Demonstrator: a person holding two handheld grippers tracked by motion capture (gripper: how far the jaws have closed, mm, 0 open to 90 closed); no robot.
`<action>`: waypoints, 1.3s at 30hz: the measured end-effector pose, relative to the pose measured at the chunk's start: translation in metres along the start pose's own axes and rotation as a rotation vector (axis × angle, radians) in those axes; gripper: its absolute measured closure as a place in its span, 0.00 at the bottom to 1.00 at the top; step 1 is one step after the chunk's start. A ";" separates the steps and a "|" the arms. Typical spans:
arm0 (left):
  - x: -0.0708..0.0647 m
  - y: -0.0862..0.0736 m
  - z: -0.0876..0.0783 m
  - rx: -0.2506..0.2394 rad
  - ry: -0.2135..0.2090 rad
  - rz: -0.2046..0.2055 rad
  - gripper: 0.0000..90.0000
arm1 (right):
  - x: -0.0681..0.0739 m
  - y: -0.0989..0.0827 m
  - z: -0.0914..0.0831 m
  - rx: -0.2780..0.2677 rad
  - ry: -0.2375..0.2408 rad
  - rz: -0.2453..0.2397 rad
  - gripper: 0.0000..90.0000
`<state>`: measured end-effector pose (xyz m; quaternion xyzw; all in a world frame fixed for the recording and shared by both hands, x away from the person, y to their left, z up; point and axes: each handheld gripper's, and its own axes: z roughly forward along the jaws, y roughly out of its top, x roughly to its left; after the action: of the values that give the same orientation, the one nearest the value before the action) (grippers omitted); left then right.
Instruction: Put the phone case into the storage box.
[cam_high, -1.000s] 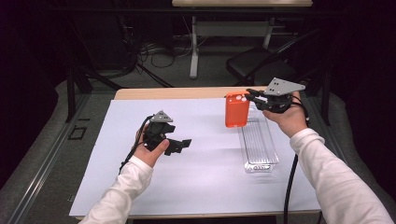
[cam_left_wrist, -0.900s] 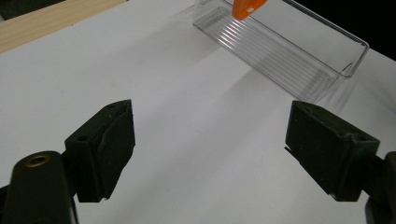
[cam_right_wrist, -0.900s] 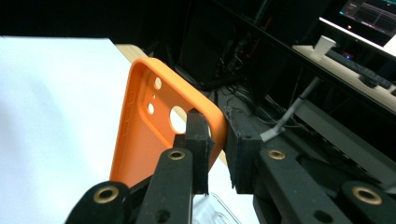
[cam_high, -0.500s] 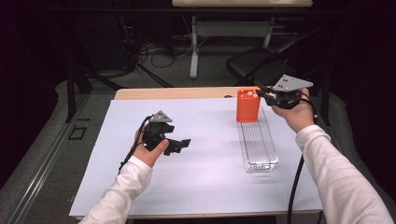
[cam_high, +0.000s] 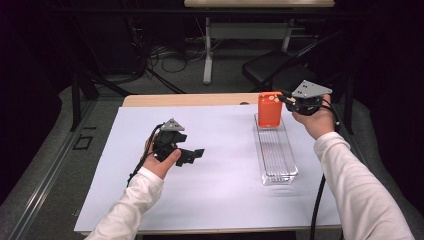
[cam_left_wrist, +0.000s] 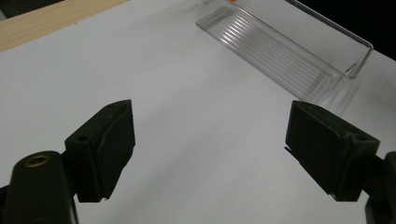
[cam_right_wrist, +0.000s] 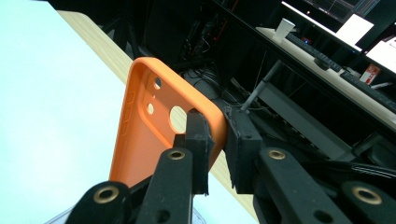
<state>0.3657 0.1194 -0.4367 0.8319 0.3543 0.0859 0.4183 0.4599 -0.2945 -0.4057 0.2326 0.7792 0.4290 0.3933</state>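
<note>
The right gripper (cam_high: 285, 102) is clamping an orange phone case (cam_high: 269, 109) by its top edge, holding it upright at the far end of a clear tray (cam_high: 277, 160); whether the case's lower end is touching the tray I cannot tell. The rest of the tray is lying bare on the white sheet (cam_high: 225, 195). The left gripper (cam_high: 192, 155) is hovering with jaws wide apart, well away from the tray.

We have swung the orange phone case (cam_high: 269, 109), clamped in our right gripper (cam_high: 285, 99), rightward until it stands over the clear tray's (cam_high: 278, 161) far end.
</note>
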 end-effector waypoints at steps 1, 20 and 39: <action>0.000 0.000 0.000 0.004 -0.001 -0.002 0.18 | 0.000 -0.001 0.002 0.000 -0.003 -0.002 0.90; 0.001 -0.001 0.001 0.014 0.010 0.002 0.18 | 0.002 -0.022 0.026 0.014 -0.053 -0.057 0.90; 0.004 -0.005 0.000 0.023 0.022 -0.004 0.18 | 0.008 -0.029 0.041 -0.006 -0.049 -0.142 0.90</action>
<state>0.3667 0.1241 -0.4411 0.8351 0.3615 0.0899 0.4048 0.4875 -0.2845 -0.4472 0.1860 0.7826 0.3963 0.4425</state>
